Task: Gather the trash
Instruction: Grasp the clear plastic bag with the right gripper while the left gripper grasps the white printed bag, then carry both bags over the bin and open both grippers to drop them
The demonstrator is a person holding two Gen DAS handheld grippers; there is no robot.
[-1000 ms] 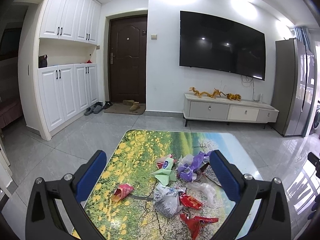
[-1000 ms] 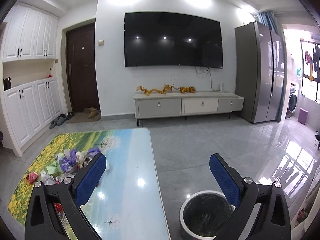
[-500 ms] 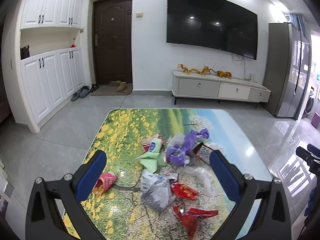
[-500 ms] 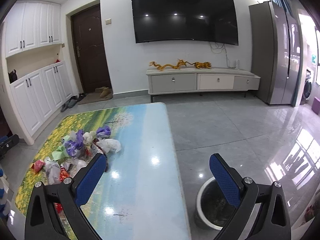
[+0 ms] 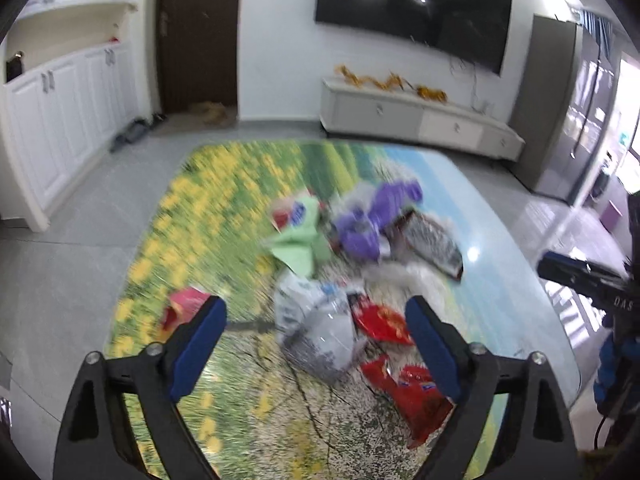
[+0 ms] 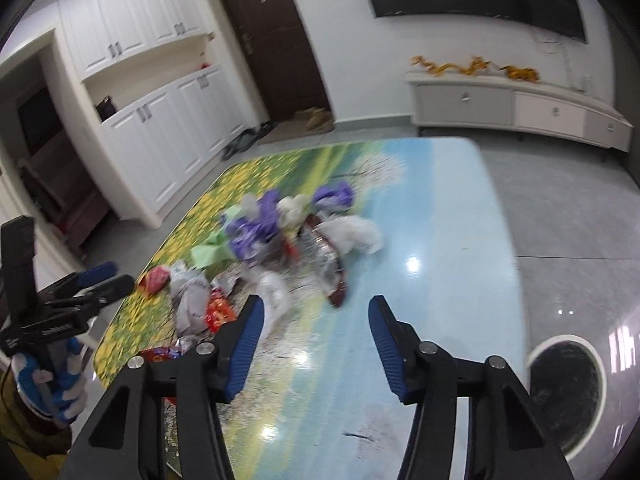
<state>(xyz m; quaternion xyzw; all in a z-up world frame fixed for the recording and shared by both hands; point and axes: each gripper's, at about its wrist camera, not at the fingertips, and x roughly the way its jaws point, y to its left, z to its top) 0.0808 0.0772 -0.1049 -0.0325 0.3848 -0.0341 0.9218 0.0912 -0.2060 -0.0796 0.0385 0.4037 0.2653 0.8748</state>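
Observation:
A heap of trash lies on a table (image 5: 224, 184) printed with a flower meadow: purple plastic (image 5: 376, 216), a green wrapper (image 5: 300, 240), a grey-white bag (image 5: 320, 328), red snack wrappers (image 5: 416, 392) and a small red packet (image 5: 182, 308). My left gripper (image 5: 316, 336) hovers above the near side of the heap, its jaws closing, wide apart, with the grey-white bag seen between them but not touched. My right gripper (image 6: 316, 320) hangs over the bare blue part of the table (image 6: 440, 216), jaws closing, nothing between them. The heap (image 6: 280, 240) lies ahead and to its left.
A round white-rimmed bin (image 6: 568, 384) with a dark liner stands on the floor right of the table. A gloved hand holds the left gripper (image 6: 60, 312) at the table's left edge. A TV cabinet (image 5: 420, 120), white cupboards (image 6: 160, 120) and a dark door (image 6: 272, 40) line the walls.
Both grippers dropped and tilted down toward the table; the heap now looks larger. The right one swung left over the table, the bin sliding to its right. Both pairs of jaws narrowed.

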